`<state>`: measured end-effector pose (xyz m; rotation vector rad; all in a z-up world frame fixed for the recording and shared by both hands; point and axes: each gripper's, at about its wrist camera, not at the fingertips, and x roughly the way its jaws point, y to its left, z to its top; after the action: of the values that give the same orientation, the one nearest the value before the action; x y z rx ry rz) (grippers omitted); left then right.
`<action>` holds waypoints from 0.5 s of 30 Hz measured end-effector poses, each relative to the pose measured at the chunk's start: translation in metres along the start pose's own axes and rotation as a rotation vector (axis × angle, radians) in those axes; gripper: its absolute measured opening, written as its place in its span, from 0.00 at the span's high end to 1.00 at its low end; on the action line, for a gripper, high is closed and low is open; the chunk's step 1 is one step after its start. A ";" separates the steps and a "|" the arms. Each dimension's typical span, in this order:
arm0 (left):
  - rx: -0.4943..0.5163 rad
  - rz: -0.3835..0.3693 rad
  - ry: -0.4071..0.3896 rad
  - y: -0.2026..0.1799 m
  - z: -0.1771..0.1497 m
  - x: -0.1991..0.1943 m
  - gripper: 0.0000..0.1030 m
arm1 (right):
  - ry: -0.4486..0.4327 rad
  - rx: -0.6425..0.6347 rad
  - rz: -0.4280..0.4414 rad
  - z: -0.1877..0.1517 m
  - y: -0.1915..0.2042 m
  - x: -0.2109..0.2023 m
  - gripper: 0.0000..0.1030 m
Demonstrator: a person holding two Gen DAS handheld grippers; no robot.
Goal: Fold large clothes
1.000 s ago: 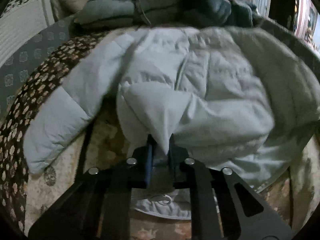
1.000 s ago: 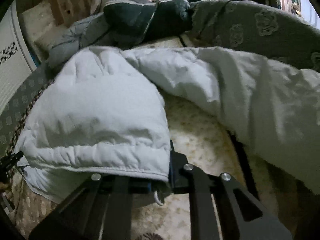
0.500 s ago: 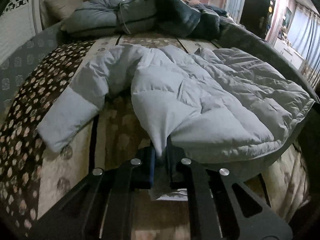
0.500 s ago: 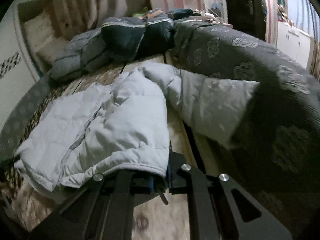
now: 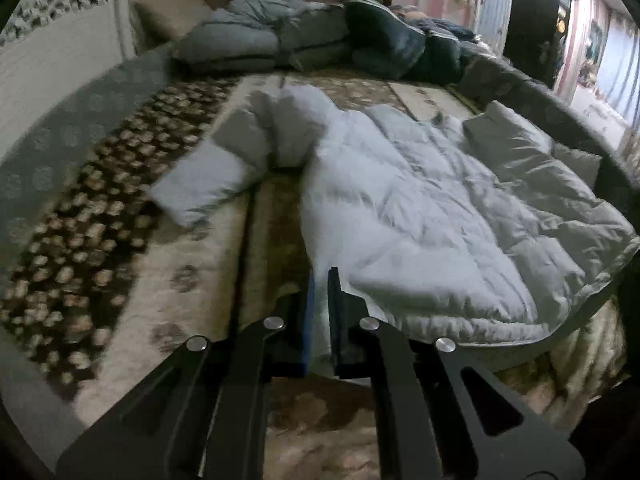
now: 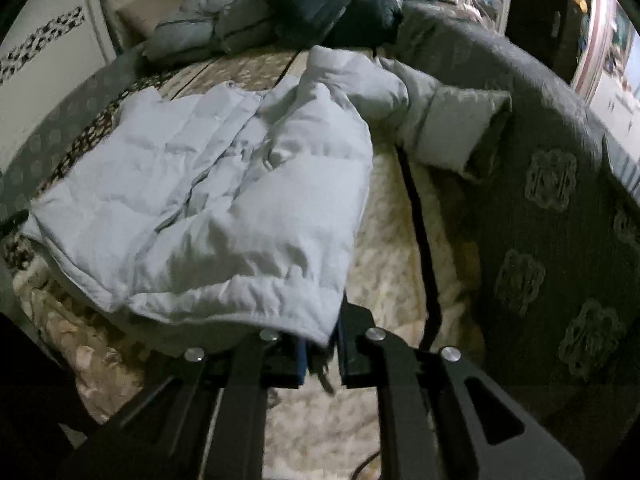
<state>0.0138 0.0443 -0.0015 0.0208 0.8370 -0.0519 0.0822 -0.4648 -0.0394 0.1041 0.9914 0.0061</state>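
A pale grey-blue puffer jacket (image 5: 420,208) lies spread front up on the bed, its hem nearest the cameras. My left gripper (image 5: 321,276) is shut on the hem's left corner, with fabric pinched between the pads. One sleeve (image 5: 200,188) lies bent off to the left. In the right wrist view the jacket (image 6: 224,208) drapes over my right gripper (image 6: 324,320). Its jaws are opening, and the hem's right corner hangs loosely between them. The other sleeve (image 6: 460,128) rests against the grey blanket.
Folded quilts and dark jackets (image 5: 320,40) are piled at the head of the bed, beside a pillow (image 5: 168,12). A brown spotted blanket (image 5: 100,220) runs along the left. A grey patterned blanket (image 6: 540,220) rises on the right. Beige bed cover (image 6: 384,240) shows beside the jacket.
Both grippers pulled back and upward with the hem. The bunched jacket has been drawn out flat on the bed. The right jaws have parted a little.
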 end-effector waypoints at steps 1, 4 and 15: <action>-0.010 0.003 -0.009 0.001 0.002 -0.004 0.84 | 0.009 0.014 0.001 0.002 -0.004 -0.001 0.73; -0.026 0.012 -0.092 0.005 0.003 -0.028 0.47 | -0.040 0.048 -0.025 0.000 -0.012 -0.020 0.43; -0.017 0.102 -0.041 -0.006 -0.003 0.003 0.16 | -0.039 0.159 0.010 0.009 -0.022 0.002 0.23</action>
<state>0.0131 0.0387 -0.0055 0.0463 0.7946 0.0504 0.0902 -0.4870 -0.0384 0.2545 0.9516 -0.0657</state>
